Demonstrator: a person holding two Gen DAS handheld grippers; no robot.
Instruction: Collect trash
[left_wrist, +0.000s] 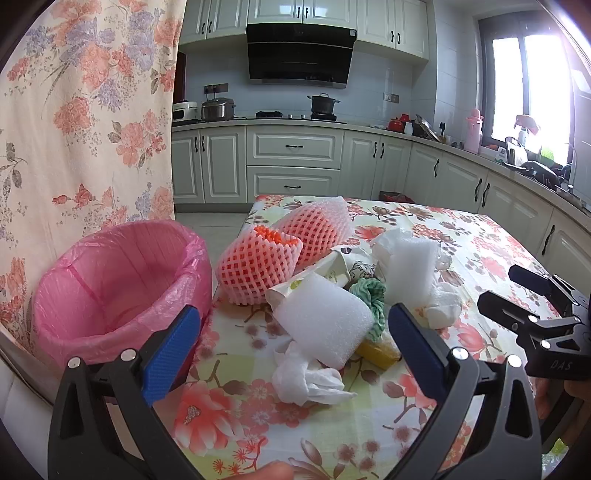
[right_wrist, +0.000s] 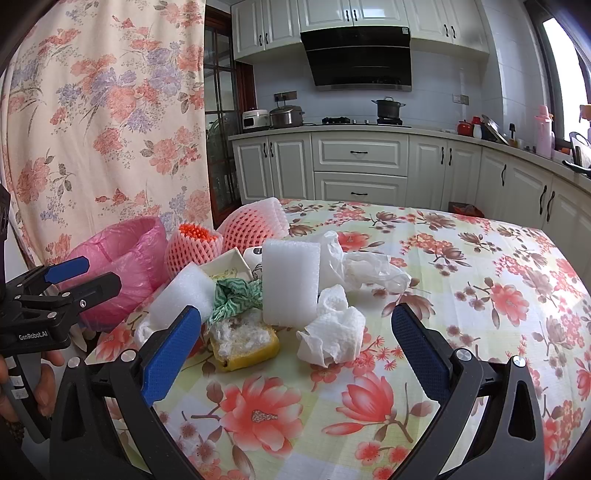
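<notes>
Pink-lined trash bin stands just off the table's left edge. Foam blocks, crumpled tissues and pink fruit nets lie heaped near that edge. My left gripper and right gripper both hover spread wide, holding nothing.

The bin wears a thin, glossy pink plastic liner, and the fruit sleeves are soft pink foam netting — matt, open-meshed. White foam blocks look finely pebbled and matt beside crumpled paper towels. The tablecloth is smooth with a slight sheen; finger pads are textured blue rubber — arms matt black plastic.
</notes>
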